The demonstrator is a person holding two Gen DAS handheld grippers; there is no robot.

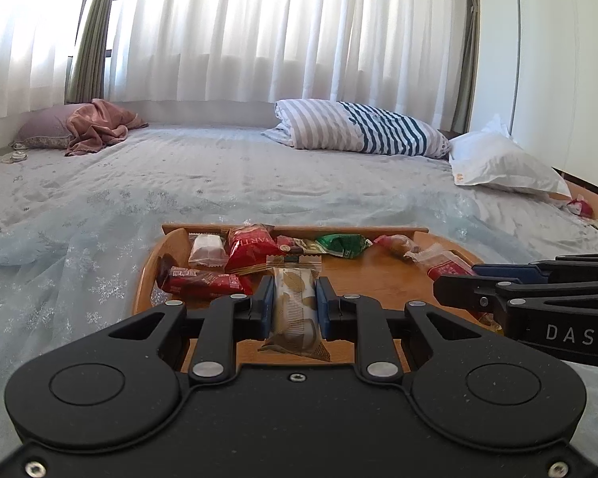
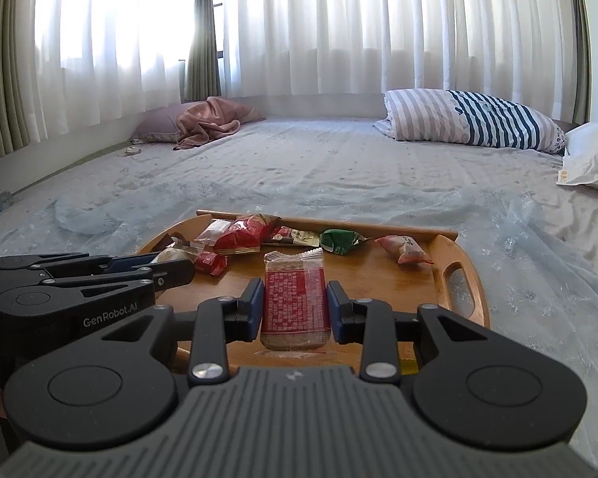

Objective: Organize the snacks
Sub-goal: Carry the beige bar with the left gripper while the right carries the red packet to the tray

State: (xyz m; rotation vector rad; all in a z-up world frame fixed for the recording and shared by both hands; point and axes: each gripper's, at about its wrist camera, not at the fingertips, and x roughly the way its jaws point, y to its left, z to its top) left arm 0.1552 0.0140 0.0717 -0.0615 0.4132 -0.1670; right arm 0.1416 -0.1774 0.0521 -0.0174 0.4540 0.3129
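- On the right tongs [image 1: 454,292] as I see them from the left camera, white letters read "DAS".
- On the left tongs [image 2: 171,269], seen from the right camera, I read "GenRobot.AI".
- A red snack packet [image 1: 249,245] shows upside-down letters, roughly "TARTI".

At lower centre, the left claw [image 1: 293,298] is clamped on a beige wrapped snack bar [image 1: 295,310], above a wooden tray [image 1: 362,275] lying on the bed [image 1: 219,175]. Red packets [image 1: 247,247] and a green packet [image 1: 341,245] lie along the tray's far edge. The right claw [image 1: 458,279] enters from the right edge.
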